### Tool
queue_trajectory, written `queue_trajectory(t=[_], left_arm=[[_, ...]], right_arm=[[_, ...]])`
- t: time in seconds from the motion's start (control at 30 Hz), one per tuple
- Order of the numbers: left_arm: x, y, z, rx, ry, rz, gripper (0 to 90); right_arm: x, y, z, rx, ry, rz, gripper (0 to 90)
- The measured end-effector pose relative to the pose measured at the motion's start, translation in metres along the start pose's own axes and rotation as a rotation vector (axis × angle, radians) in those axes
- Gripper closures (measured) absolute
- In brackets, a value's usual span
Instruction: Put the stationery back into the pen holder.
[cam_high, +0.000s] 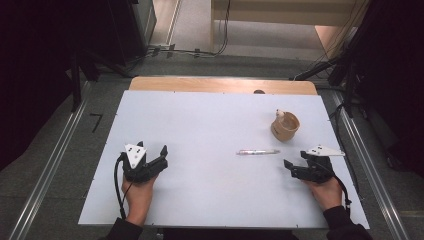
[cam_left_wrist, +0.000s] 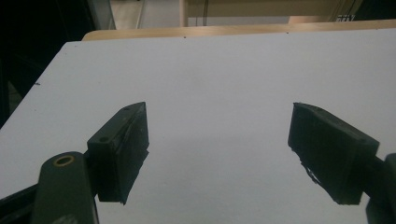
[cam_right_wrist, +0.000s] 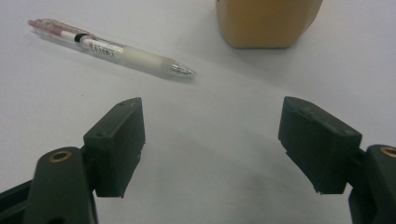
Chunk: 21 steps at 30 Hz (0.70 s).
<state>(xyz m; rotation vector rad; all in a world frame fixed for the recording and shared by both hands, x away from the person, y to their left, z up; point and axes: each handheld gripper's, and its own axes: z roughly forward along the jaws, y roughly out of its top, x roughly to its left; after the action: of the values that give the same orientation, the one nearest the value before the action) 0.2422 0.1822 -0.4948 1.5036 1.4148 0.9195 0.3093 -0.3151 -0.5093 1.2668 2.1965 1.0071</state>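
High view: we see a white bench (cam_high: 200, 130) bearing a pen (cam_high: 258, 152) and a tan wooden cup (cam_high: 285, 125) toward its right edge, the cup nearer the far right corner. The pen lies flat, its long axis running parallel to the near edge; its near end sits just left of the right tool (cam_high: 295, 167), which is far closer to it than the left tool (cam_high: 152, 157) by the left edge. Left gripper view: we find the left tool (cam_left_wrist: 217, 140) with jaws spread wide over bare matte bench, holding nothing. Right gripper view: the right tool (cam_right_wrist: 212, 140) is likewise wide open and empty; the pen (cam_right_wrist: 112, 49) lies ahead and to the left, apart from the jaws, a clear plastic barrel with frosted rubbery grip and metal tip pointing toward the smooth, rounded cup (cam_right_wrist: 268, 21). We judge the right tool best placed to reach the pen.
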Motion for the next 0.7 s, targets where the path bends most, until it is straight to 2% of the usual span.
queue_trajectory(t=[0.33,0.7], left_arm=[[0.001,0.000,0.000,0.001,-0.002,-0.001,20.9],[0.000,0.000,0.001,0.002,-0.003,0.000,20.9]], right_arm=[[0.007,0.007,0.008,0.003,0.012,-0.017,21.5],[0.008,0.009,0.015,0.003,0.012,-0.020,23.0]])
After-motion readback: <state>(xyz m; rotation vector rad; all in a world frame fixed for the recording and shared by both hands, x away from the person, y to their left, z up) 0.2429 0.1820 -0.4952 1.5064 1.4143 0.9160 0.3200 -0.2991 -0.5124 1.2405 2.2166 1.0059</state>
